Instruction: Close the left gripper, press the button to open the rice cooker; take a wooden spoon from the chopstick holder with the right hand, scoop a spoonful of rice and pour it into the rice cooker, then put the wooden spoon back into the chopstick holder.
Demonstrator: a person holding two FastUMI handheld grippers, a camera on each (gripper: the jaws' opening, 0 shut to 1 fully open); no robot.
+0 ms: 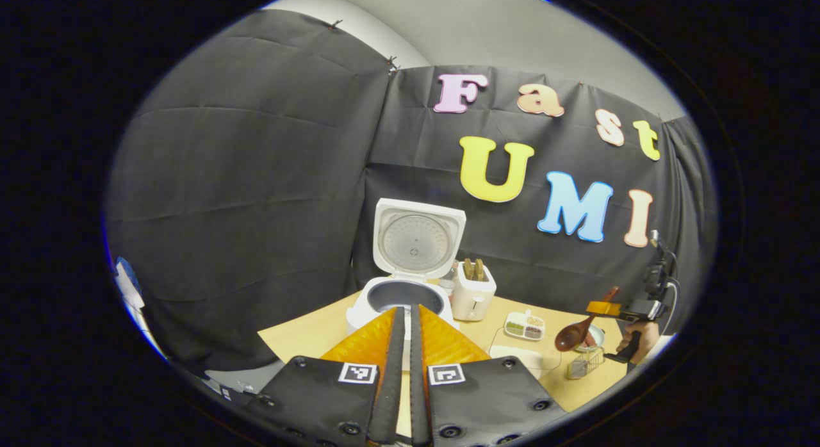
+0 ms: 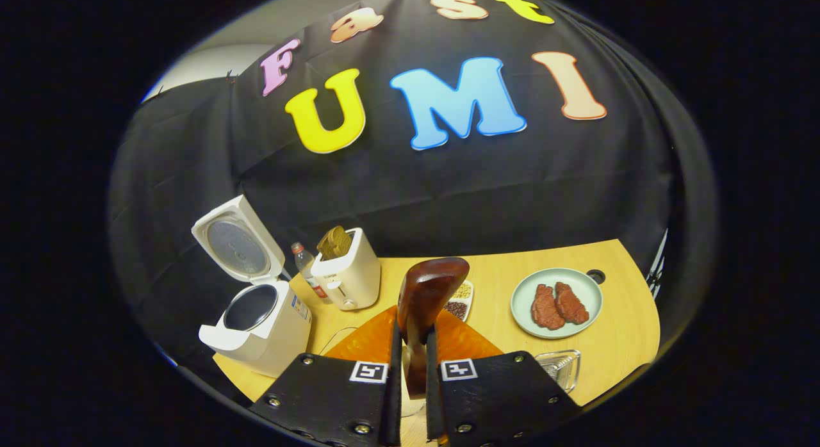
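Creased black cloth walls in the booth behind a pale wood-grain table (image 2: 615, 344). The rice cooker (image 2: 259, 328), a rounded white plastic box, stands at the table's far left edge with its lid (image 2: 238, 242) swung upright, showing a dimpled metal disc inside and the dark round pot below. Just right of the rice cooker sits a squat cream toaster (image 2: 346, 274) with brown slices in its slots, and a clear bottle (image 2: 301, 261) is tucked between the two. Farther right of the cooker lie a small divided white dish (image 1: 525, 325) of beans and a round pale-green plate (image 2: 556, 303) carrying two red slabs of meat. A wire-mesh chopstick holder (image 1: 584, 364) stands well right of the cooker, near the front edge.

The left gripper (image 1: 405, 319) points at the cooker's open pot, fingers pressed together with nothing between them. The right gripper (image 2: 412, 344) clamps the handle of the glossy dark-brown wooden spoon (image 2: 426, 300), its smooth oval bowl standing up.
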